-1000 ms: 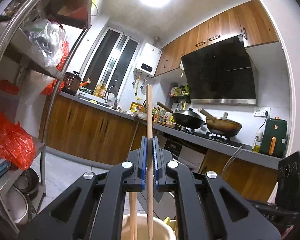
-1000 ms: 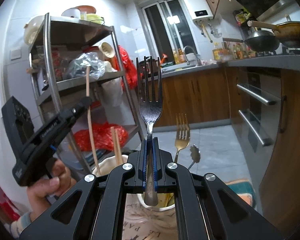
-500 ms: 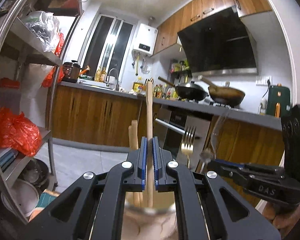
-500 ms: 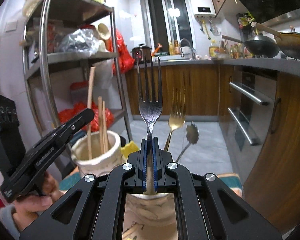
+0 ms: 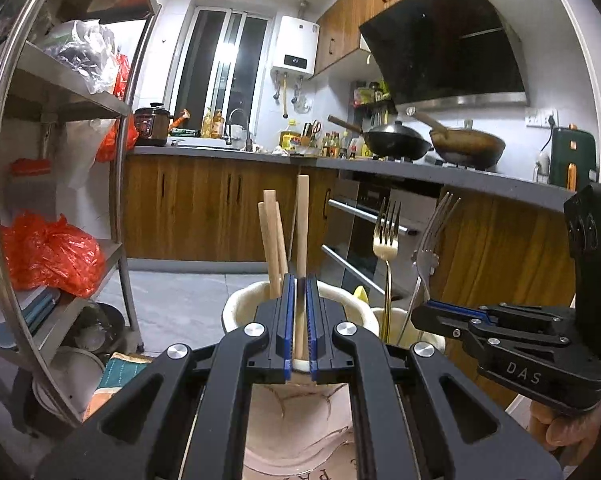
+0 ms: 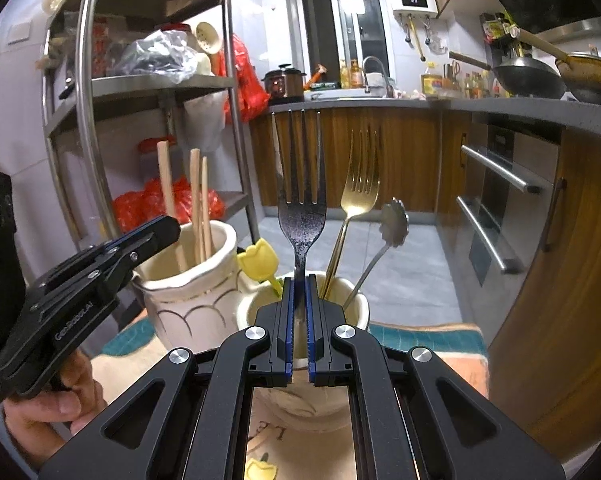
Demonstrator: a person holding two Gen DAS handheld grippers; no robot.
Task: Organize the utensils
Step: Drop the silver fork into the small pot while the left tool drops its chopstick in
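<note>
The left gripper (image 5: 298, 320) is pinched shut on a wooden chopstick (image 5: 301, 240), and the stick stands straight up with its low end down inside the bigger cream pot (image 5: 240, 308). Two more chopsticks (image 5: 274, 240) already stand in that same pot, just beside the held one. The right gripper (image 6: 299, 320) is pinched shut on a dark fork (image 6: 300, 184), prongs up, and the fork's handle goes down into the smaller cream cup (image 6: 360, 312) that sits right next to the pot. A gold fork (image 6: 358, 192) and a little silver spoon with a wavy edge (image 6: 394, 222) lean in that cup too, and a yellow tulip-shaped thing (image 6: 258, 262) pokes up between the two holders. So the sorting looks nearly done: sticks go in one holder, forks and spoon in the other. What is left, I think, is for both grippers to open up and let their pieces drop the last bit, then pull away. I cannot see any other loose forks or sticks waiting, but the mat (image 6: 420, 334) under the holders is mostly hidden.
</note>
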